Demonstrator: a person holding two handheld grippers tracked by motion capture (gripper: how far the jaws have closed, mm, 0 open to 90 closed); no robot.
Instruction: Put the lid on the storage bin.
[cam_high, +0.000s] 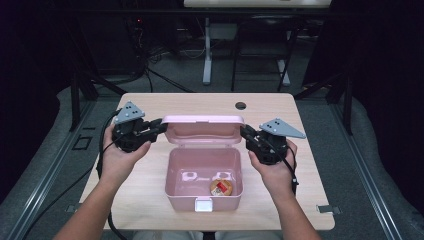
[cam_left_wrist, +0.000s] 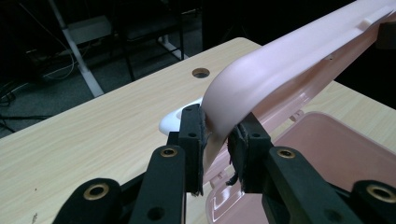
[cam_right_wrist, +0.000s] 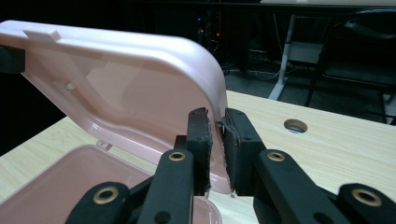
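Observation:
A pink plastic box (cam_high: 170, 176) stands open on the wooden table, its lid (cam_high: 202, 129) raised behind it. A round brown snack (cam_high: 221, 187) with a red label lies in the box's front right corner. My left gripper (cam_high: 162, 126) is shut on the lid's left end; in the left gripper view the lid (cam_left_wrist: 289, 56) has its rim pinched between the pads of the gripper (cam_left_wrist: 217, 122). My right gripper (cam_high: 245, 131) is shut on the lid's right end. In the right gripper view the lid (cam_right_wrist: 130, 79) runs edge-on into the gripper (cam_right_wrist: 217, 123).
A white latch (cam_high: 203, 204) sits on the box's front wall. A round hole (cam_high: 240, 105) lies in the table behind the lid. Something white and rounded (cam_left_wrist: 170, 122) rests on the table beyond the left jaws. Chair and desk legs stand past the far edge.

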